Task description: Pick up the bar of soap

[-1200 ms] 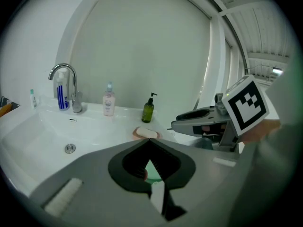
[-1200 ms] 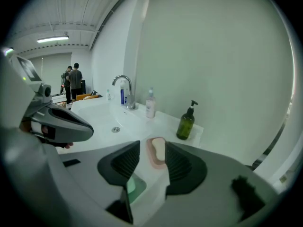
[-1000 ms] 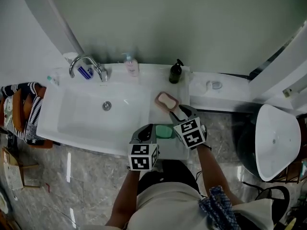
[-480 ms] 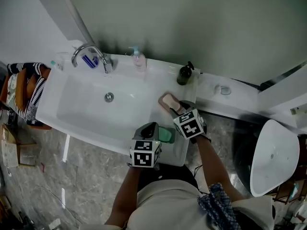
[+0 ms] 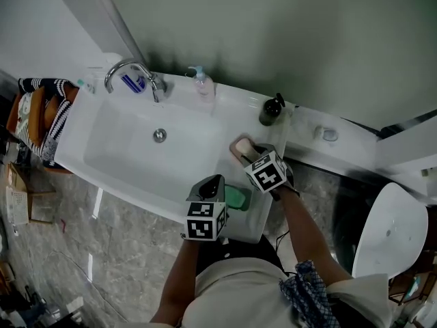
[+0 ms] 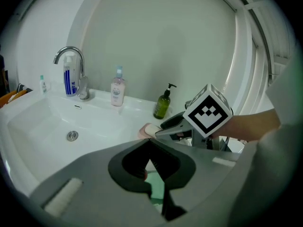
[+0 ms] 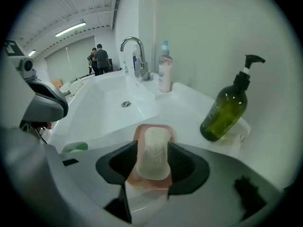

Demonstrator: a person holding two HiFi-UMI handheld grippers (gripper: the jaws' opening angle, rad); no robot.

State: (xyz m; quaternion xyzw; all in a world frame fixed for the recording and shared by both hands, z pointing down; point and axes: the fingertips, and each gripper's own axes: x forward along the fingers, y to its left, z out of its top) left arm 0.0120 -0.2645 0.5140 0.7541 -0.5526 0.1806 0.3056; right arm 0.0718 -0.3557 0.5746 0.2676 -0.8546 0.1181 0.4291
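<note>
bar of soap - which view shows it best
Right gripper view: the bar of soap lies whole on its pink dish between the right gripper's jaws, which have just been opening and stand apart. The head view shows it small, partly behind that gripper. The left gripper view shows only a pale sliver beside that gripper's tip.

Right tool (image 7: 152,162) sank lower; jaws just opened wider; bar of soap (image 7: 152,150) now between them.

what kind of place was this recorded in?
A bathroom, or a mock-up of one: a white washbasin with a chrome tap, a bar of soap on a pink dish, and a green pump bottle on the ledge.
</note>
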